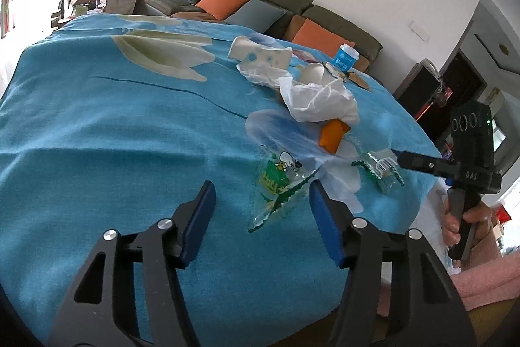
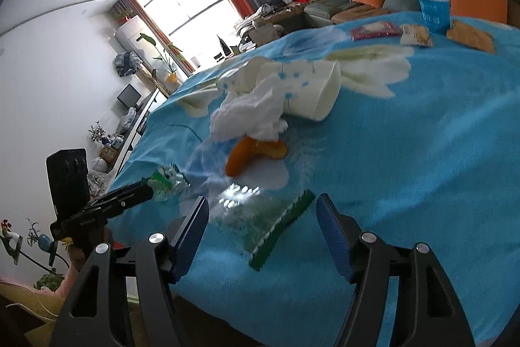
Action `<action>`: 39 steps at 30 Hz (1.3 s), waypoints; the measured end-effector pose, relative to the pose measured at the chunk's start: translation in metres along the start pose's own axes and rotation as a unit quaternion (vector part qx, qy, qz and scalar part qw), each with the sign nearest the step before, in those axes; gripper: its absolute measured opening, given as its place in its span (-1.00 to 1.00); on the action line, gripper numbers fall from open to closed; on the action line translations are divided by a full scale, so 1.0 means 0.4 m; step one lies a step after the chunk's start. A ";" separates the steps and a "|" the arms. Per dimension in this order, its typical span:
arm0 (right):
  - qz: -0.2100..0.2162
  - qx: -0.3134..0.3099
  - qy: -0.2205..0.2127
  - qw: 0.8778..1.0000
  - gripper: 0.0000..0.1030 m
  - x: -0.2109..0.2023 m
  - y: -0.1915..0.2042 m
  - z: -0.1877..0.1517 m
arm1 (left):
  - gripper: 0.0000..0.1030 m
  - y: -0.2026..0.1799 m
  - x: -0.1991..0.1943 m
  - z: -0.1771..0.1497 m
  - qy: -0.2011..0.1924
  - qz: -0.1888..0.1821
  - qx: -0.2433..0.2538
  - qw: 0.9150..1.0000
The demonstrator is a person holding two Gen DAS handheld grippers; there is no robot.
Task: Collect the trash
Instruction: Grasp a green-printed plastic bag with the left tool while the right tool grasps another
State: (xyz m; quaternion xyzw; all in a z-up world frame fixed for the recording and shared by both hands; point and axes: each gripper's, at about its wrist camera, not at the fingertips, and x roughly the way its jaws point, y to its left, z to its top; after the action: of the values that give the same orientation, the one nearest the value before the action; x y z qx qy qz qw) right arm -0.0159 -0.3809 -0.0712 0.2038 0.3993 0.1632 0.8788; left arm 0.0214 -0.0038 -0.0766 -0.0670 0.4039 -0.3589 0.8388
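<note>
1. Clear green-printed wrapper (image 1: 279, 181) lies flat on the blue tabletop (image 1: 113, 135), framed by the left gripper (image 1: 261, 195), fingers wide, empty.
2. Right gripper (image 2: 261, 208) likewise spread over a second wrapper (image 2: 260, 217).
3. Tissue (image 1: 320, 101), orange peel (image 1: 333, 135), cups: nothing collected yet, I'd say.

A blue flowered cloth (image 1: 97, 126) covers the table. On it, around the crumpled white tissue (image 1: 317, 101): orange peel (image 1: 333, 135) touching (partly beneath), two clear green wrappers (image 1: 279, 181) nearer, blue cup (image 1: 347, 57) beyond.
</note>
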 end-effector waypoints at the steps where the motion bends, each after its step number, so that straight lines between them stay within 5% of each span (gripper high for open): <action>1: 0.003 0.000 0.002 1.000 0.28 0.002 0.002 -0.004 | 0.11 -0.002 -0.001 0.000 0.001 -0.002 0.001 1.000; 13: 0.017 0.003 0.009 1.000 0.11 0.027 0.012 -0.015 | -0.15 -0.023 0.001 -0.013 0.011 -0.008 0.014 1.000; 18: 0.020 0.006 0.013 1.000 -0.43 0.037 0.010 -0.016 | -0.39 -0.019 0.003 -0.014 0.013 -0.005 0.007 1.000; 22: 0.024 -0.002 0.006 1.000 -0.46 0.035 0.022 -0.015 | -0.48 -0.017 -0.005 -0.014 0.007 -0.003 0.007 1.000; 24: 0.028 -0.007 0.004 1.000 -0.79 0.034 0.030 -0.012 | -0.51 -0.019 -0.009 -0.015 0.004 0.001 0.009 1.000; 39: 0.071 -0.045 -0.003 0.996 -0.86 0.081 0.127 0.031 | -0.61 -0.018 -0.108 -0.012 -0.039 0.037 0.022 0.998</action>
State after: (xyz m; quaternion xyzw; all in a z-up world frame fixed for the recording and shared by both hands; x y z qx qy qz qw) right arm 0.0078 -0.3253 -0.0596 0.1920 0.3737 0.2429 0.8744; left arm -0.0040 0.0199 -0.0496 -0.0473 0.3651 -0.3339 0.8678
